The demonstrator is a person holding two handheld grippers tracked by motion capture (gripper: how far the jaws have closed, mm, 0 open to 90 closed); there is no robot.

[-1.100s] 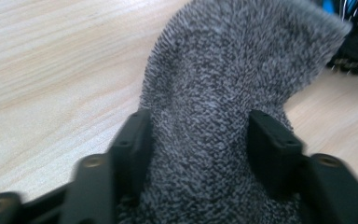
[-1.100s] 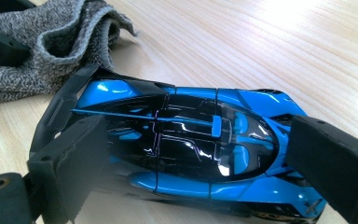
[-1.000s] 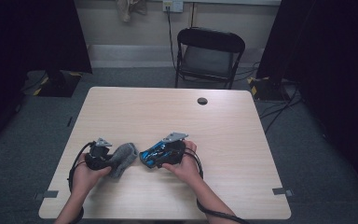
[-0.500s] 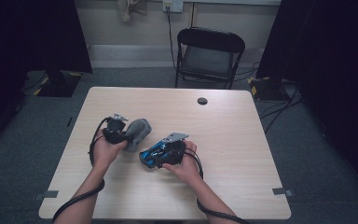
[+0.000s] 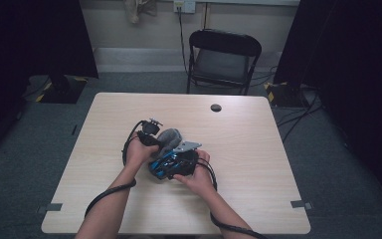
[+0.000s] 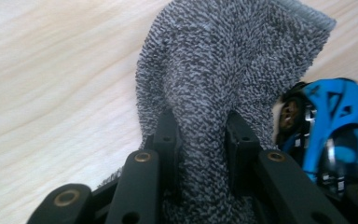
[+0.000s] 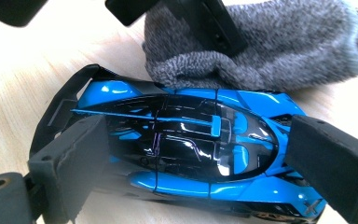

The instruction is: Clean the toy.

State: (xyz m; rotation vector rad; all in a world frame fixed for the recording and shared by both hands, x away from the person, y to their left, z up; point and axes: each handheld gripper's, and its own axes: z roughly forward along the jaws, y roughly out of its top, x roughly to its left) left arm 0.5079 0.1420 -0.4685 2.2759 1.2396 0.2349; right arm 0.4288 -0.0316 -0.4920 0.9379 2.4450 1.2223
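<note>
A grey knitted sock (image 6: 233, 56) hangs bunched between the two black jaws of my left gripper (image 6: 204, 126), which is shut on it. In the high view that left gripper (image 5: 161, 141) holds the sock (image 5: 170, 138) right beside the right hand, mid-table. A blue and black toy car (image 7: 186, 144) lies on the wood lengthwise between the pads of my right gripper (image 7: 200, 158), one pad at its tail and one at its nose. The sock (image 7: 289, 46) rests just behind the car. In the high view the car (image 5: 160, 167) sits in the right gripper (image 5: 167, 163).
The light wooden table (image 5: 258, 199) carries a small black round object (image 5: 216, 107) near its far edge. A black folding chair (image 5: 222, 59) stands behind the table. Cables trail from both grippers over the near edge. Dark curtains flank the room.
My left hand has carried the sock from the table's left front rightward and away, up against the car. The right hand and car have stayed put.
</note>
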